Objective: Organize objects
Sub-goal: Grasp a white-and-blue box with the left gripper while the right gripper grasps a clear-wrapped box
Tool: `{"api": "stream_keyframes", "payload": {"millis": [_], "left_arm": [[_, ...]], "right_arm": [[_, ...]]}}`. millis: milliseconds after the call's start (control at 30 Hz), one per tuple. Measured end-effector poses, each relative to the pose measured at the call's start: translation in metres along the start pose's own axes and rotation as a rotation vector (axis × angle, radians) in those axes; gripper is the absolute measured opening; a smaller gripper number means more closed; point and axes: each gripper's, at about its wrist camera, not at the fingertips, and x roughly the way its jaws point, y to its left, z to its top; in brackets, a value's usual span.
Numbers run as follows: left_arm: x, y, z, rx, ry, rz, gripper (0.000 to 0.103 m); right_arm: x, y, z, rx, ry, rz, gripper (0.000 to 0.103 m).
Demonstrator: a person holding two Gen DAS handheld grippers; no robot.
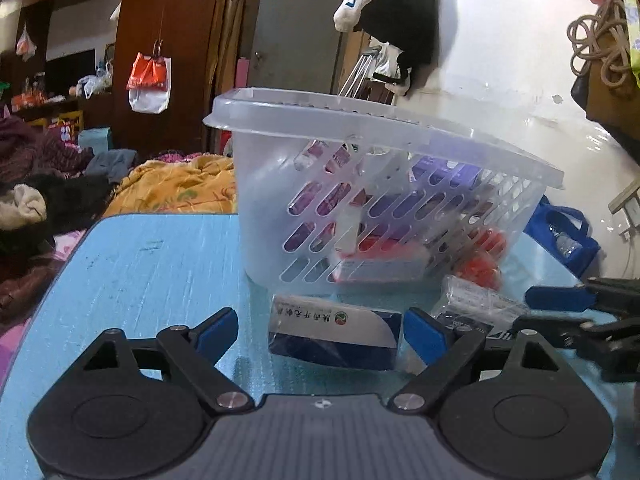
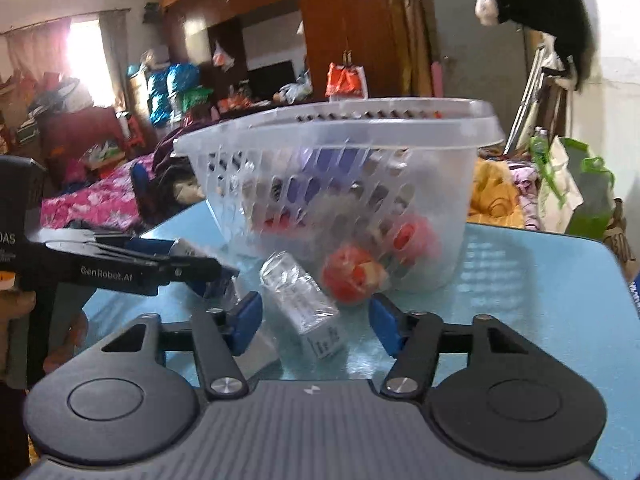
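Left hand-held gripper (image 1: 320, 336) is spread wide and I've got it lined up on the blue-and-white box (image 1: 334, 336), which lies flat on the tabletop (image 1: 152, 264) just in front of the basket (image 1: 384, 196). One blue pad sits to either side of the box, neither one touching it yet, so nothing is grasped on this side. I'd say that straddle is deliberate: the box lies with its long face toward me, and the fingers flank its short ends for a clean pinch.

Over on the right, the right hand-held gripper (image 2: 316, 322) is released as well, fingers apart around the clear-wrapped packet (image 2: 300, 300), which lies tilted on the tabletop, near the basket wall. A red round item (image 2: 352, 276) rests close against that wall; whether it sits inside or outside, I can't tell through the translucent plastic.

The basket already holds purple, red and white packages, visible through its slotted side, so my read is that the loose items on the tabletop are headed in there too. The two grippers are working near each other here, and I'll want to close on the box first and lift clear of the tall rim.
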Motion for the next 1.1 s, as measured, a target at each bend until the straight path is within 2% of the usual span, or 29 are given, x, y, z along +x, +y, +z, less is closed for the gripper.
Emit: {"api": "stream_keyframes", "payload": {"millis": [100,133,167,200,300,333,467,767,1100], "left_arm": [[0.001,-0.002,0.001,-0.001,0.012,-0.002,0.092],[0.001,-0.001,0.0,-0.003,0.015,-0.001,0.092],[0.003,-0.001,0.0,-0.003,0.016,-0.002,0.092],[0.004,-0.002,0.001,-0.004,0.017,-0.001,0.092],[0.005,-0.003,0.002,-0.006,0.022,-0.003,0.086],[0.005,-0.004,0.002,0.0,0.022,-0.001,0.073],[0.001,-0.011,0.001,0.032,0.005,0.014,0.073],[-0.018,-0.003,-0.001,-0.022,-0.126,-0.039,0.073],[-0.029,-0.009,-0.004,0.013,-0.213,-0.062,0.073]], "right_arm": [[0.01,0.003,0.0,-0.031,0.048,-0.001,0.059],[0.01,0.004,0.0,-0.035,0.048,-0.004,0.055],[0.008,0.005,-0.001,-0.042,0.039,-0.01,0.043],[0.005,0.006,-0.002,-0.049,0.03,-0.016,0.04],[-0.008,0.007,-0.005,-0.057,-0.028,-0.03,0.039],[-0.013,0.008,-0.006,-0.058,-0.049,-0.036,0.038],[-0.027,0.01,-0.01,-0.07,-0.123,-0.057,0.038],[-0.029,0.005,-0.007,-0.027,-0.167,-0.047,0.037],[-0.031,0.006,-0.008,-0.025,-0.188,-0.072,0.037]]}}
